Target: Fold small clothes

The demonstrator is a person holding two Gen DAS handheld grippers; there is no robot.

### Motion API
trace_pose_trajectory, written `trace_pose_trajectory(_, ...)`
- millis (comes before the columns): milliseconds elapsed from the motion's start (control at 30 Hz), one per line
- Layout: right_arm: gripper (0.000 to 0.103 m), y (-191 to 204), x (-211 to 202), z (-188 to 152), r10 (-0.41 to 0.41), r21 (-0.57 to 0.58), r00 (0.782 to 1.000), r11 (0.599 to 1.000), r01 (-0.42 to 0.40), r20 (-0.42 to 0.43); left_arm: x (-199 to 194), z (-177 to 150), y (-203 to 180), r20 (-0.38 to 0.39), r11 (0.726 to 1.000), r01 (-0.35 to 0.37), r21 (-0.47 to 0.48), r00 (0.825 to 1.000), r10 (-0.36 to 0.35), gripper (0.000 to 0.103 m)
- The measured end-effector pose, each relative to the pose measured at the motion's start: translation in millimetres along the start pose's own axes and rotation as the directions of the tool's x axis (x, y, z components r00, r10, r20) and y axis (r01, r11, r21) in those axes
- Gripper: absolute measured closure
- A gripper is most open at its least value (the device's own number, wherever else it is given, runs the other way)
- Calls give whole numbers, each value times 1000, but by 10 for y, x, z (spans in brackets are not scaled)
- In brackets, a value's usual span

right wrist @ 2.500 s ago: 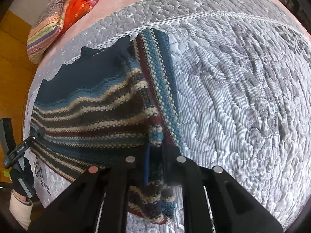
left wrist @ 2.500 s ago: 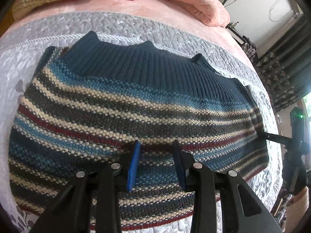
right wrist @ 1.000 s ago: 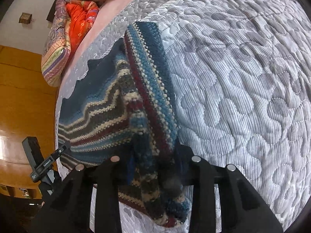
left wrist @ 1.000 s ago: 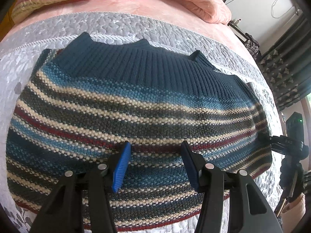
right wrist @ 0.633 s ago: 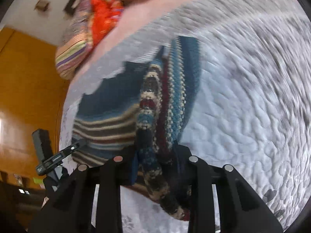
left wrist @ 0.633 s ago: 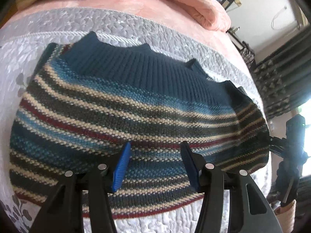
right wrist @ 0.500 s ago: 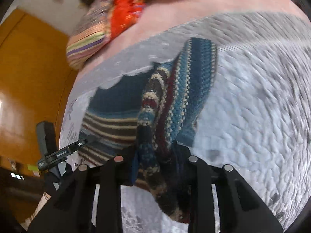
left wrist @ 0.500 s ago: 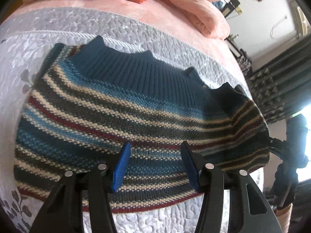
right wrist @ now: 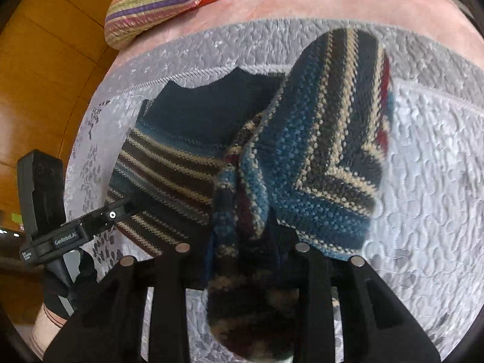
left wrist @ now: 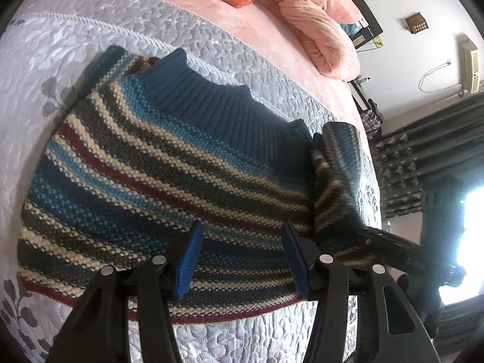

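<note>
Left wrist view shows the sweater point(left wrist: 169, 181) lying flat on the quilt point(left wrist: 60, 48) of the bed, ribbed hem toward the pillows point(left wrist: 317, 27). Its right sleeve point(left wrist: 335, 181) is lifted off the quilt and stands up at the sweater's right edge. The right tool point(right wrist: 242, 242) has its jaws pinched together on that sleeve, knit bunched between them and hanging below. The left tool point(left wrist: 239, 257) hovers over the striped body near the lower edge, jaws wide apart and holding nothing.

The step in hand looks like folding the sleeve across the body. To do it well, the right tool should carry the sleeve over level, lay it straight along the stripes, and let go only once the knit lies flat; the left tool could press the body down so it does not drag.

The sleeve's cuff is lost behind the right tool's fingers, and that view is blurred. The left sleeve cannot be made out.
</note>
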State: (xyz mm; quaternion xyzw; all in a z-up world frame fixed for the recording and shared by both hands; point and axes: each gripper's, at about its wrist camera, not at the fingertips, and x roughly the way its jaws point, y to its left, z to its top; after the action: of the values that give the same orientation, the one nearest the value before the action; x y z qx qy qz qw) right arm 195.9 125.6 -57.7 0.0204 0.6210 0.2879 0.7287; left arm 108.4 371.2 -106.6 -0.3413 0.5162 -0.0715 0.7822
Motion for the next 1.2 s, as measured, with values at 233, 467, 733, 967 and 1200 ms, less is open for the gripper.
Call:
trace_pose_trajectory(233, 61, -108, 198, -44, 185, 67, 982, 981, -181, -45, 121, 33, 12, -15, 997, 66, -39, 998, -66, 49)
trace_pose_trajectory(467, 60, -248, -88, -130, 252, 102, 968, 962, -252, 7, 339, 57, -104, -39, 988, 140, -65, 989, -142, 49)
trace_pose_trajectory(733, 60, -824, -409, -212, 63, 200, 993, 976, -82, 100, 572, 78, -228, -42, 966, 239, -103, 969, -244, 45)
trace_pose_trajectory(967, 51, -739, -159, -284, 44, 170, 994, 984, -60, 95, 781, 139, -383, -46, 930, 344, -130, 935, -352, 43)
trace_pose_trajectory(1200, 49, -587, -66, -299, 22, 129, 995, 991, -35, 101, 966, 186, -548, -58, 918, 375, -128, 921, -384, 38)
